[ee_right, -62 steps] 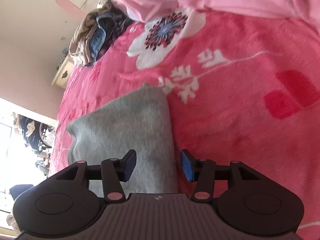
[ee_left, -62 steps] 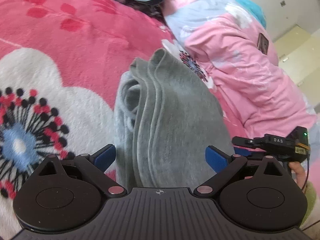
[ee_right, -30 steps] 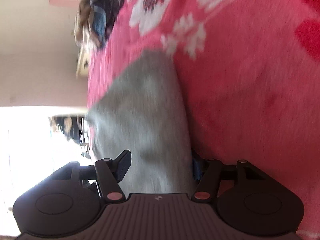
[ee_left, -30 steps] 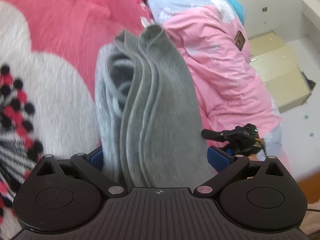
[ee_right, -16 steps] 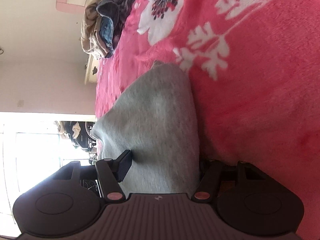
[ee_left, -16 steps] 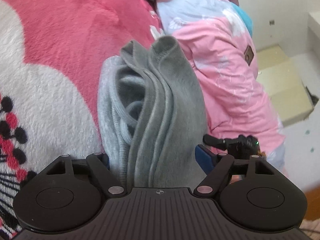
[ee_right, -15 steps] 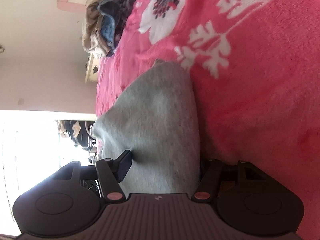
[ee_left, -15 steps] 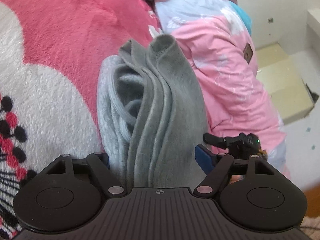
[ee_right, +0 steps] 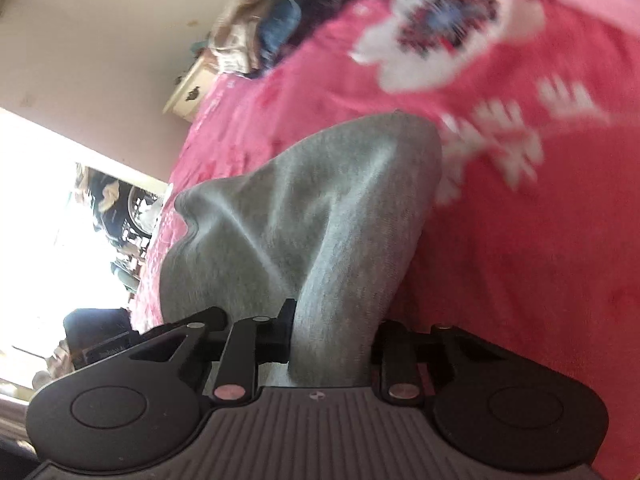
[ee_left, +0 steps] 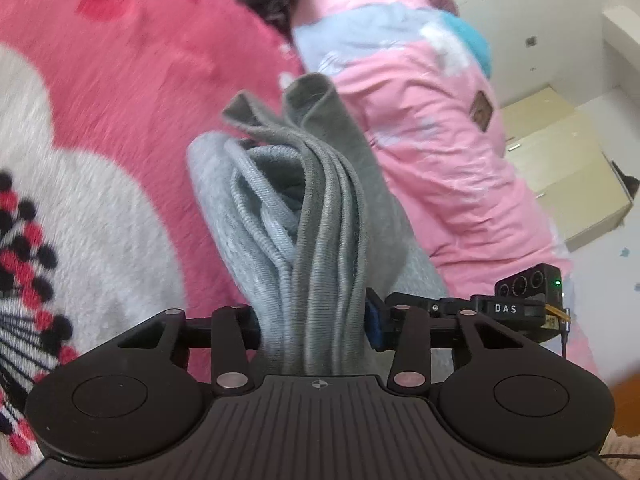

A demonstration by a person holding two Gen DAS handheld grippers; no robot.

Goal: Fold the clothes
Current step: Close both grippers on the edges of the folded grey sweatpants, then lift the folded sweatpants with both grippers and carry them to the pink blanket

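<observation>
A folded grey garment (ee_left: 320,200) lies lengthwise on the pink floral blanket (ee_left: 120,100), its stacked hems facing the left wrist camera. My left gripper (ee_left: 312,320) is closing, and its pads squeeze the near end of the stack into a bunch. In the right wrist view the same grey garment (ee_right: 320,220) rises in a creased hump off the blanket (ee_right: 540,260). My right gripper (ee_right: 332,344) is closing too, with the cloth pinched between its pads. The right gripper's black body (ee_left: 516,304) shows just past the garment's right side.
A pink padded jacket (ee_left: 420,120) lies right of the garment. A heap of clothes with denim (ee_right: 272,28) sits at the blanket's far end, by a cream cabinet (ee_right: 188,92). A beige box (ee_left: 560,160) stands on the floor beyond the bed. A bright window (ee_right: 60,220) is at the left.
Both pairs of jaws have narrowed onto the grey garment, which now bunches between them. Its held ends have lifted off the blanket, and the right view has rolled.
</observation>
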